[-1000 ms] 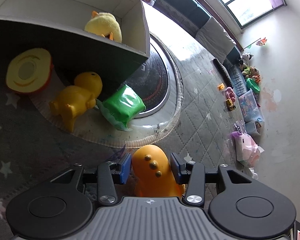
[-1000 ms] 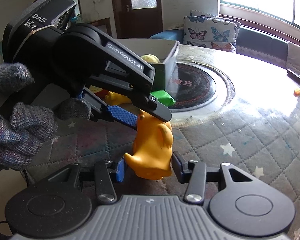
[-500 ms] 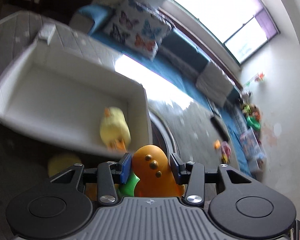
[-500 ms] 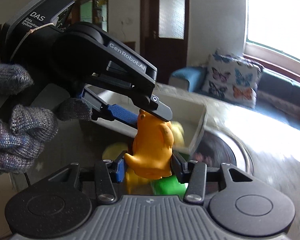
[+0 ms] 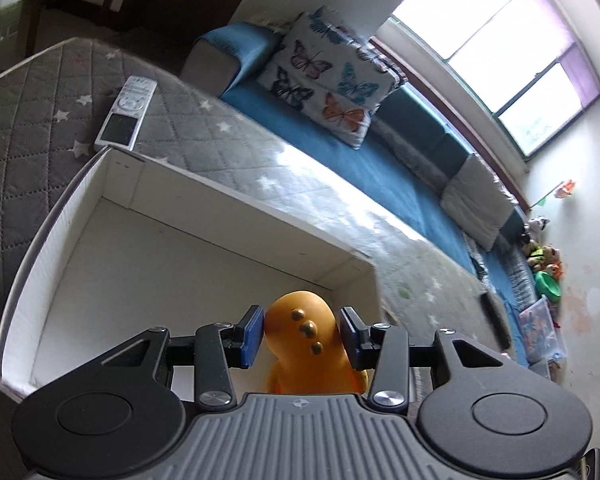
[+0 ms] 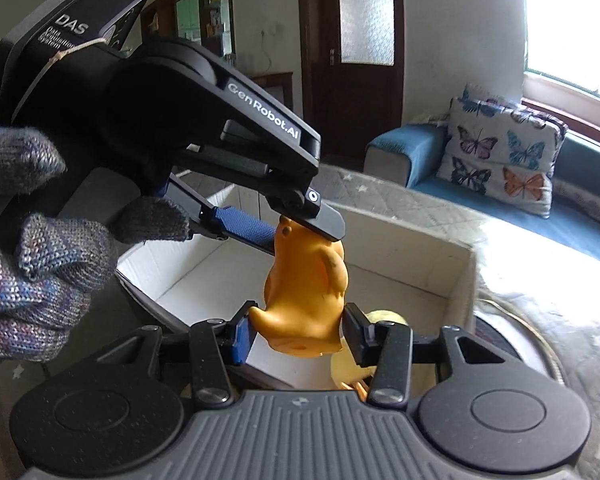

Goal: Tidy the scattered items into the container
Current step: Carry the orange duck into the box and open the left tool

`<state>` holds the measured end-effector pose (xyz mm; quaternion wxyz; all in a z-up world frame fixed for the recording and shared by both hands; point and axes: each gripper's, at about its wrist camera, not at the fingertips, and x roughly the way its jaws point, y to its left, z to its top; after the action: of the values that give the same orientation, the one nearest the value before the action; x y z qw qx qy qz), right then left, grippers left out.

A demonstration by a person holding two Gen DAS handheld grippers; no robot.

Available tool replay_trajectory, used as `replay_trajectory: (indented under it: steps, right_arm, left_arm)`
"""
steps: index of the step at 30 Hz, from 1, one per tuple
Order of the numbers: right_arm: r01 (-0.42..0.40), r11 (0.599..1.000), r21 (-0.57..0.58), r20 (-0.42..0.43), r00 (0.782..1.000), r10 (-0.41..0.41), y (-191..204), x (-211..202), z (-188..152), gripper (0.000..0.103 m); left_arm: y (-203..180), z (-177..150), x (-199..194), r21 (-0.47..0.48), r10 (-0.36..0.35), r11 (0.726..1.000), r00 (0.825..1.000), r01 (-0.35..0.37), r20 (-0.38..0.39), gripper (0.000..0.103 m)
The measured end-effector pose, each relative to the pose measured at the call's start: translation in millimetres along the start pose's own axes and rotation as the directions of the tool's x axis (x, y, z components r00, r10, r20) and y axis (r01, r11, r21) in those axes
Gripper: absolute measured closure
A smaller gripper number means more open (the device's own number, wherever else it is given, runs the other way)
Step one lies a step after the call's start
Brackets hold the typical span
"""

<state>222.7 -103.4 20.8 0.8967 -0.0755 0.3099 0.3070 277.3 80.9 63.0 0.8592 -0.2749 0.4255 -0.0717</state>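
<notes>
Right wrist: "GenRobot.AI" left tongs (image 6: pixel 296 228)

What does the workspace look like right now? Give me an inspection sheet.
Surface: grey quilted star-print table cover.
Job's things: orange rubber toy animal held over open white cardboard box; yellow plush chick inside the box.
Clutter: white remote control beside the box.
Grippers: left gripper shut on the toy's head; right gripper shut on its base; grey knitted glove holding the left one.
Cables: nothing seen.
Surroundings: blue sofa, butterfly cushion, window, dark door.
</notes>
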Motion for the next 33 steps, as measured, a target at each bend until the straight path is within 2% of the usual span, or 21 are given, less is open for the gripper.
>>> replay_trajectory:
  steps: [9,16,21,27,33]
  right_arm:
    - [-0.029,0.999,0.024,-0.088,0.996,0.032,-5.7,45.4,-7.2,0.057]
    - [-0.017,0.999,0.031,-0.111,0.994,0.020,-8.1,54.2,-10.5,0.056]
    - [-0.018,1.000,0.021,-0.113,0.993,0.021,-6.6,55.6,-7.7,0.056]
    - [-0.011,1.000,0.025,-0.113,0.994,0.013,-5.0,53.5,-6.4,0.056]
    - [-0.003,0.999,0.041,-0.121,0.993,0.008,-3.7,52.4,-6.9,0.058]
  left_arm:
    - [31.9,7.4,38.6,-0.062,0.022,0.998,0.996,-0.027,-0.084,0.059]
    - [40.9,10.6,53.7,-0.080,-0.001,0.997,0.993,-0.009,-0.120,0.059]
    - [43.6,8.6,60.1,-0.065,0.019,0.997,0.989,-0.029,-0.147,0.059]
    - [39.7,8.5,58.0,-0.031,0.024,0.999,0.990,-0.029,-0.140,0.059]
    - [30.4,12.3,47.3,0.023,0.036,0.999,0.995,-0.035,-0.089,0.059]
